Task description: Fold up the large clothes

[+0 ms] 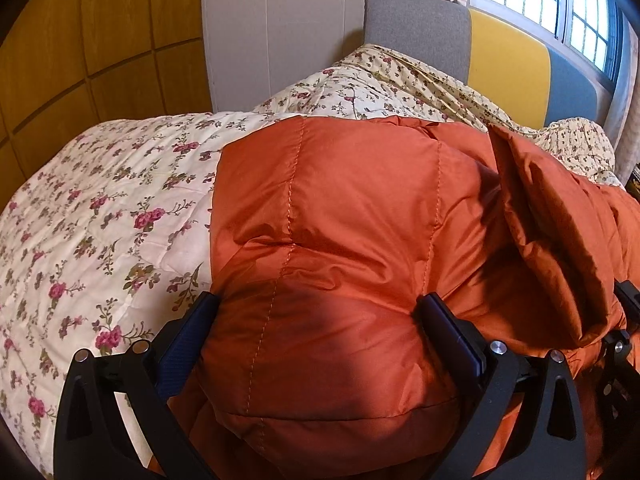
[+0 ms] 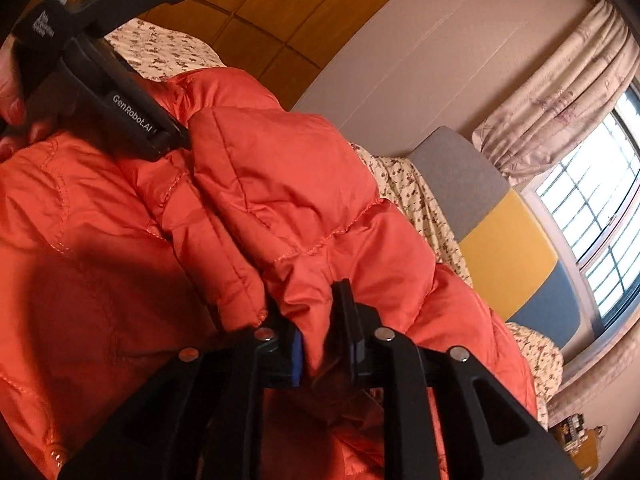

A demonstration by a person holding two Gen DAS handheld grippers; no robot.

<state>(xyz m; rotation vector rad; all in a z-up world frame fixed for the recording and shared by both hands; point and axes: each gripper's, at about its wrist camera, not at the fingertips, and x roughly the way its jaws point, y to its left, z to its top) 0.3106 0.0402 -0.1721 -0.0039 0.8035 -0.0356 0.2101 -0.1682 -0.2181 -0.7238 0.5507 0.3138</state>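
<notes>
Orange quilted puffy jacket [image 1: 352, 216], glossy, bunched on floral bedspread [image 1: 100, 216].

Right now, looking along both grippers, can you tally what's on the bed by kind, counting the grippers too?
Puffy orange quilted jacket: 1
Cream floral quilted bedspread: 1
Black two-finger grippers: 2, the left gripper and the right gripper
Total: 4
</notes>
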